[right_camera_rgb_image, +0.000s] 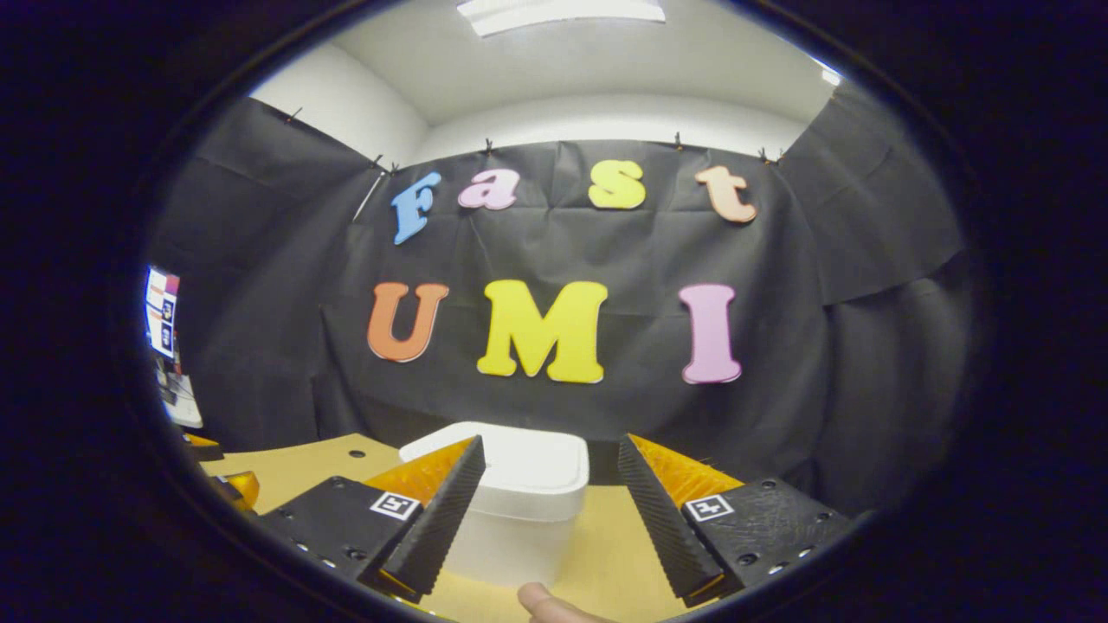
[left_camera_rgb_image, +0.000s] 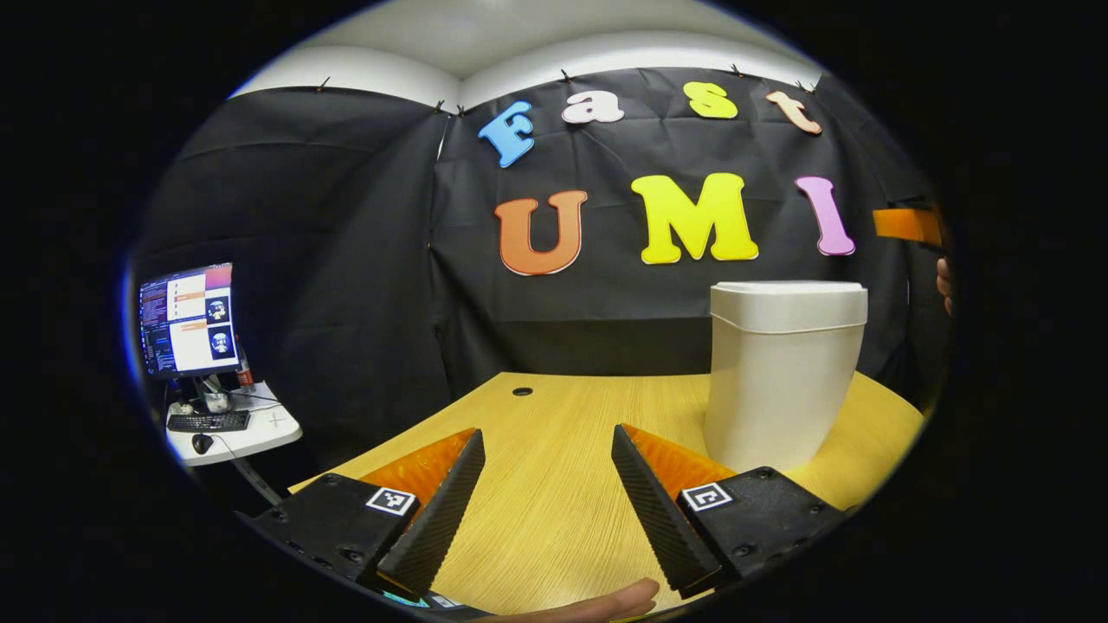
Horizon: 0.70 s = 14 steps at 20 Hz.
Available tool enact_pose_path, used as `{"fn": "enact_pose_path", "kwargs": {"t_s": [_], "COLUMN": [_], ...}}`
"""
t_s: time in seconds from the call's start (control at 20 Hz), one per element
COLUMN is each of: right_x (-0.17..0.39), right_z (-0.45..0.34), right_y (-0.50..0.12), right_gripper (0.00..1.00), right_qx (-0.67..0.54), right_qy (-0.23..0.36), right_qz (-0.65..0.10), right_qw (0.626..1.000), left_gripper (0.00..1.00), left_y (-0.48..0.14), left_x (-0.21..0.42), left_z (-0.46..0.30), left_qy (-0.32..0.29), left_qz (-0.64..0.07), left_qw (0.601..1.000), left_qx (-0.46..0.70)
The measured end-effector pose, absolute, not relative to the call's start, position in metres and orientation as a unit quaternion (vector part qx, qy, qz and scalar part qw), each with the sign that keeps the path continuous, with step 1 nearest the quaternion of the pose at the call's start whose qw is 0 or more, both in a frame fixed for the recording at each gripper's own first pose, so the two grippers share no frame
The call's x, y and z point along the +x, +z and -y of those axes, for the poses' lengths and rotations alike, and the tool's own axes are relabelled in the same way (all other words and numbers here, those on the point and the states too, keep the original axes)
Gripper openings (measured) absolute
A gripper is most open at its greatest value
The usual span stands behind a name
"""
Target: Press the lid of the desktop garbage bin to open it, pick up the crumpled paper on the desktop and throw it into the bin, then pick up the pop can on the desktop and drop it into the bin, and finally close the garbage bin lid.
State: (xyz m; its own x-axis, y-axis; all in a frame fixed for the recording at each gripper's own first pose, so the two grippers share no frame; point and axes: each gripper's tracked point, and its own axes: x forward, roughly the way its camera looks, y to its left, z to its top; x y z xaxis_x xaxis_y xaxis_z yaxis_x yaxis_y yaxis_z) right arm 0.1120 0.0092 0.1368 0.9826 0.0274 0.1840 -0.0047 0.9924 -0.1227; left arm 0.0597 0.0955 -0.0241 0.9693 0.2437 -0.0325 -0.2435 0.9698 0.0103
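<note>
Black cloth hangs all round the booth, and a wooden tabletop sits in front of it. On the tabletop stands a white garbage bin with its lid shut flat on top.

From the left gripper view, the bin is to the right and a little farther off than the left gripper. Its jaws are wide apart with nothing between them, just bare wood. A fingertip pokes in at the near edge. Far off to the left is a small white side table with a computer screen, a keyboard and a mouse.

From the right gripper view, the right gripper hangs above the bin, looking down on the lid. Its jaws are wide apart too and hold nothing. The lid sits between and beyond them, not touching. A fingertip shows at the near edge here as well.
</note>
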Motion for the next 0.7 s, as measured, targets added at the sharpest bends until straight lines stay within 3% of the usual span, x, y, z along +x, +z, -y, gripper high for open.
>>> {"fn": "enact_pose_path", "kwargs": {"t_s": [0.2, 0.7], "right_x": [0.069, 0.044], "right_z": [0.034, 0.038], "right_y": [0.146, 0.026], "right_gripper": [0.95, 0.95], "right_qx": [-0.04, -0.036], "right_qy": [-0.022, -0.044], "right_qz": [0.129, 0.055], "right_qw": [0.991, 0.997], "left_gripper": [0.95, 0.95], "left_y": [-0.009, -0.003], "left_x": [0.053, 0.057], "left_z": [-0.092, -0.06], "left_qy": [0.118, 0.071], "left_qz": [0.017, 0.045], "left_qw": [0.993, 0.996], "left_qx": [-0.012, -0.023]}}
